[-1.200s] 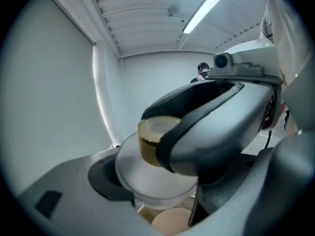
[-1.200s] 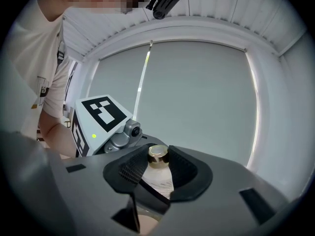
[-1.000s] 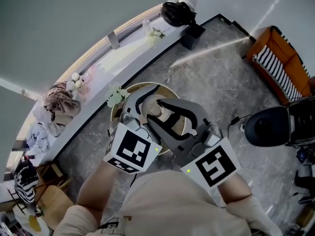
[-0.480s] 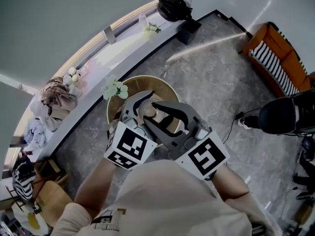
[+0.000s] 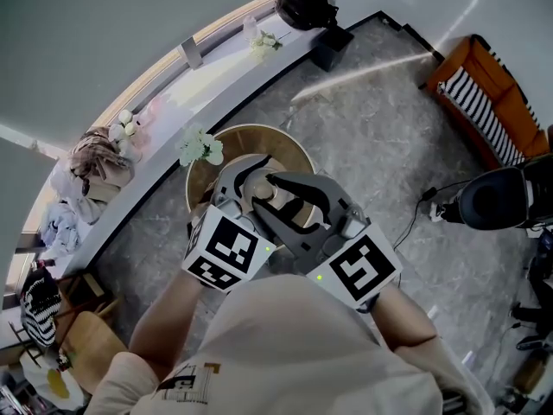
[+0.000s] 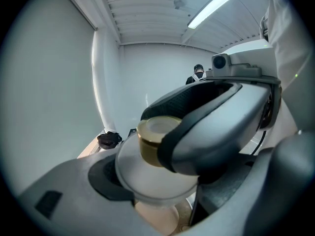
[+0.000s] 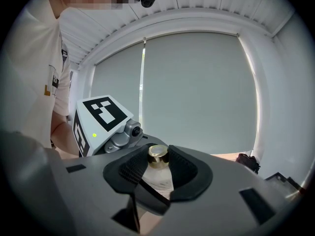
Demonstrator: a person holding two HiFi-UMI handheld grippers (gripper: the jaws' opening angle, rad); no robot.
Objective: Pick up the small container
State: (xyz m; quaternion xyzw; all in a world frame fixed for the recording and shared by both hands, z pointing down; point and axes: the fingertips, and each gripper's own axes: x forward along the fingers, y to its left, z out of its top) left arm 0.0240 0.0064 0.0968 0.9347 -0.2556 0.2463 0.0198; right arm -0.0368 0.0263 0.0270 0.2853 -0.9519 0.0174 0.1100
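The small container (image 5: pixel 267 194) is a frosted bottle with a gold cap, held up over a round wooden table (image 5: pixel 204 180). My right gripper (image 5: pixel 275 201) is shut on it. In the right gripper view its black pads cup the container (image 7: pixel 158 157) on both sides just below the cap. My left gripper (image 5: pixel 249 182) reaches in from the left beside it. In the left gripper view the container's round body (image 6: pixel 147 168) lies against one left pad. The right gripper's grey jaw covers the other side, so the left gripper's grip cannot be read.
White flowers (image 5: pixel 200 148) stand at the table's far left edge, by a long window ledge (image 5: pixel 164 93) with cloths and a black bag (image 5: pixel 304 7). An orange striped chair (image 5: pixel 488 102) and a black round object (image 5: pixel 488 201) are on the grey floor to the right.
Both grippers have come down a little together over the table with the container between them. The jaws stand as before.
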